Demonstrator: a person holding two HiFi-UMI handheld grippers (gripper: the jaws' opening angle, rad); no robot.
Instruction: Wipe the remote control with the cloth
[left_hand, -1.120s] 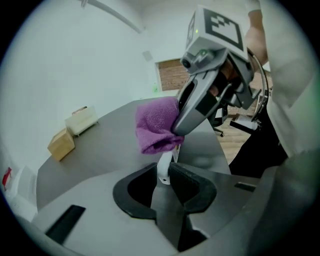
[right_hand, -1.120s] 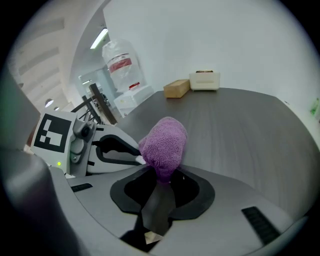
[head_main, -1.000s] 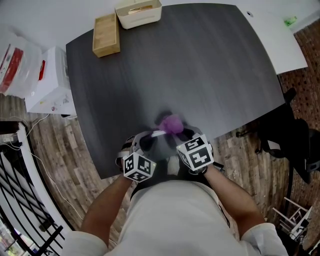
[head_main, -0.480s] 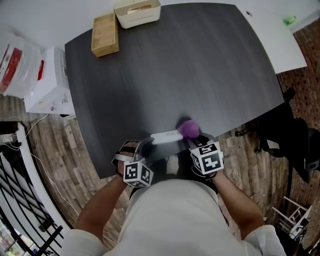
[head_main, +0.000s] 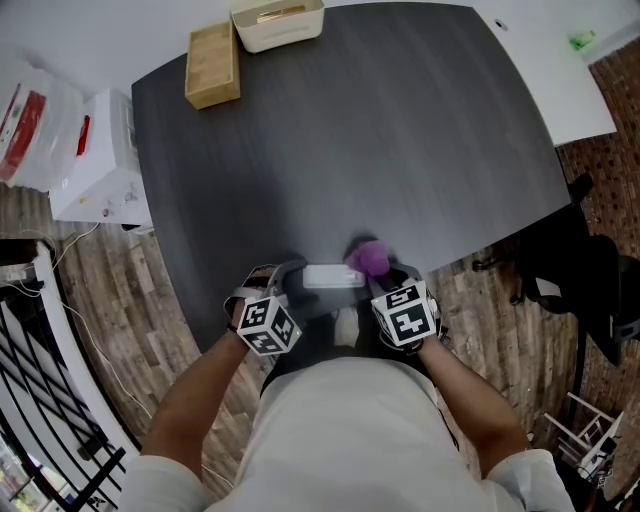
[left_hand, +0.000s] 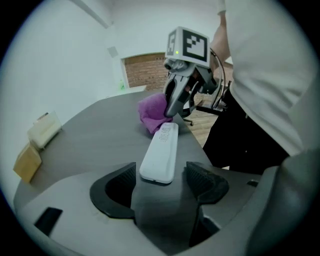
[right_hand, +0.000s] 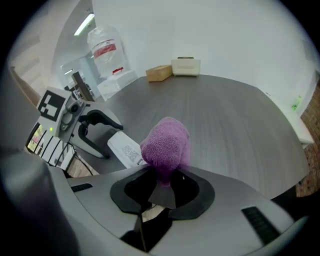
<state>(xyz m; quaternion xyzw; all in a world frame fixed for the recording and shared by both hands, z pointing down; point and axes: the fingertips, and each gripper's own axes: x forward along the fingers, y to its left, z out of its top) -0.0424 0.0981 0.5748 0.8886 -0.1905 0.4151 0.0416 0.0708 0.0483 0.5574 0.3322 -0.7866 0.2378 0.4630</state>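
Now, the dark grey table took up most of your head view, with a wooden box and a cream tray just beside each other at its far left corner, well apart from where you worked. You kept both tools at the near edge, close to your body.

Your left gripper had just been opening. Its jaws stood wide, with the near end of the remote control between them. A strip of table showed on either side of the remote, so the pads seemed clear of it, though the angle was too shallow to be sure. Your right gripper had its jaws pinched together on the purple cloth, which bulged out ahead of them in a rounded wad.

The white remote lay flat on the table beside the near edge. From your head view, its long axis ran left to right, roughly along that edge. One end pointed into your left gripper's jaws and the other at the cloth. A small printed patch faced up near the cloth end. The wad sat at that far end, touching it or very nearly so.
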